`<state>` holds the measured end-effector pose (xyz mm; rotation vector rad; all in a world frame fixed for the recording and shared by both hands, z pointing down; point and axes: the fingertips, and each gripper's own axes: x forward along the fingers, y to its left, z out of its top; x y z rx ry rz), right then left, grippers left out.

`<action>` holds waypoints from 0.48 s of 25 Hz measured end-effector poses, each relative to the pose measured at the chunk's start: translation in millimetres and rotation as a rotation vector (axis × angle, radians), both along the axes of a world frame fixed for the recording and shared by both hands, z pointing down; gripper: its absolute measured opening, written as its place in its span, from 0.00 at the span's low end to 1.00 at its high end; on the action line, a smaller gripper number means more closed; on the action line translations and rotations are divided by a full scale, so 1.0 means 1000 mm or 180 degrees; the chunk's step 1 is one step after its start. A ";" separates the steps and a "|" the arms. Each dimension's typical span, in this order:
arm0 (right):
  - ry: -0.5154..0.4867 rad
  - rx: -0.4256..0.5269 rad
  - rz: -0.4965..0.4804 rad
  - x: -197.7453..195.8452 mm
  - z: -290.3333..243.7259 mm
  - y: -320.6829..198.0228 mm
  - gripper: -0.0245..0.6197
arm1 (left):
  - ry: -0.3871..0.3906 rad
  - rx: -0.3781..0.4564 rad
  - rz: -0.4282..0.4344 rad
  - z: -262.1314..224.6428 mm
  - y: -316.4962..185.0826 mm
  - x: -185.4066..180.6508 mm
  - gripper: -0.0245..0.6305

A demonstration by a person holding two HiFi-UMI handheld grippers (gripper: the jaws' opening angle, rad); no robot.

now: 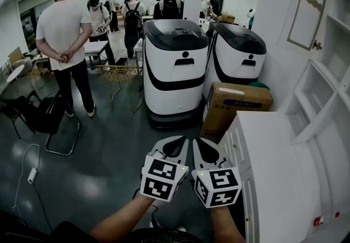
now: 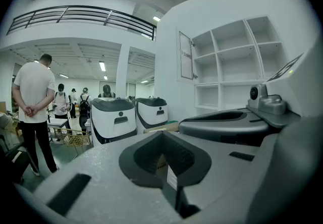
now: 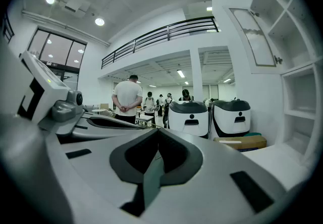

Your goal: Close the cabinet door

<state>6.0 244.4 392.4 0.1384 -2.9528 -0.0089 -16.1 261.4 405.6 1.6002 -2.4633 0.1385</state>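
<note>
The white cabinet (image 1: 322, 88) stands along the right wall with open shelves. Its glazed door (image 1: 309, 6) hangs swung open at the upper right; it also shows as the door (image 2: 185, 61) in the left gripper view and the door (image 3: 255, 36) in the right gripper view. My left gripper (image 1: 170, 146) and right gripper (image 1: 205, 149) are held side by side low in the middle, left of the cabinet and well short of the door. Both point roughly level into the room. The left gripper (image 2: 169, 167) and right gripper (image 3: 157, 160) are shut with nothing between the jaws.
A low white counter (image 1: 273, 160) lies just right of the right gripper. Ahead stand two white-and-black robots (image 1: 175, 67) (image 1: 240, 56) and a cardboard box (image 1: 238, 106). At the left are a person in a white shirt (image 1: 65, 34), a black chair (image 1: 46, 119) and a floor cable (image 1: 24, 176).
</note>
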 end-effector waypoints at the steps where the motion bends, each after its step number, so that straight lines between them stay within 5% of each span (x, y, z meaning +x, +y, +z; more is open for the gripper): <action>1: 0.0003 -0.0001 0.0002 -0.002 0.000 0.002 0.07 | -0.0002 -0.0003 0.0007 0.000 0.002 -0.001 0.05; 12: 0.0032 -0.0014 0.0038 -0.027 0.001 0.034 0.07 | 0.0002 0.0056 0.0060 -0.002 0.033 -0.024 0.05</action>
